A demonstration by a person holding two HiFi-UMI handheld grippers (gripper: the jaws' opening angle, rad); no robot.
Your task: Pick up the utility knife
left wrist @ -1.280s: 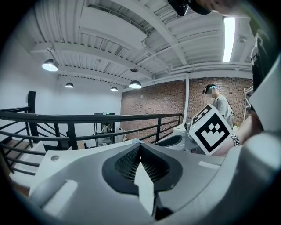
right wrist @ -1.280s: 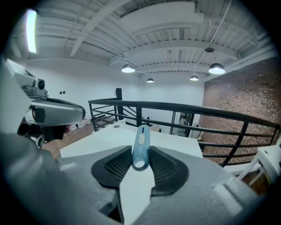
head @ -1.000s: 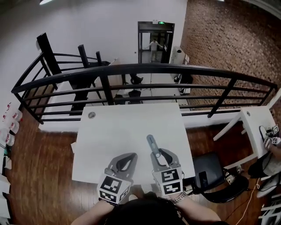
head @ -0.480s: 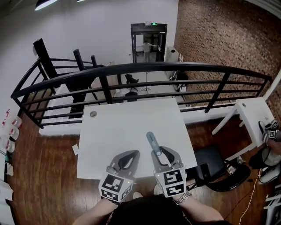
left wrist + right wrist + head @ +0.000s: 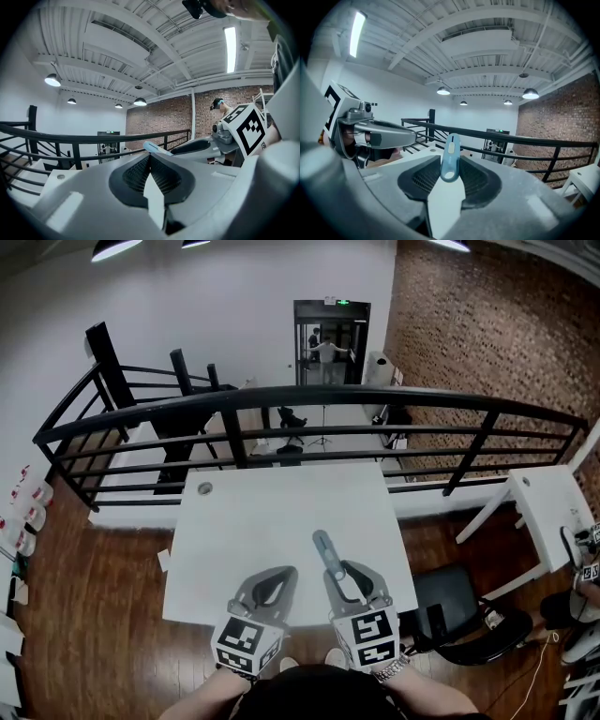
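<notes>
While the utility knife (image 5: 451, 157) stays clamped between the pads of the right tool (image 5: 345, 570), little has altered over the last second. The grip looks the same in each head view, with the blue-grey handle held on edge and pointing to the far side, out past the jaw tips. Both tools appear to have been carried slightly upward and are held over the near edge of the white desk (image 5: 253, 507). The knife sits above the desk's near right part, and no contact with the surface can be seen. The left tool (image 5: 150, 161) is held just left of the right one, with its jaws together and nothing between them. Since the hold has not slipped during the rise, the pick-up is judged to be essentially done, and only a steady carry remains.
</notes>
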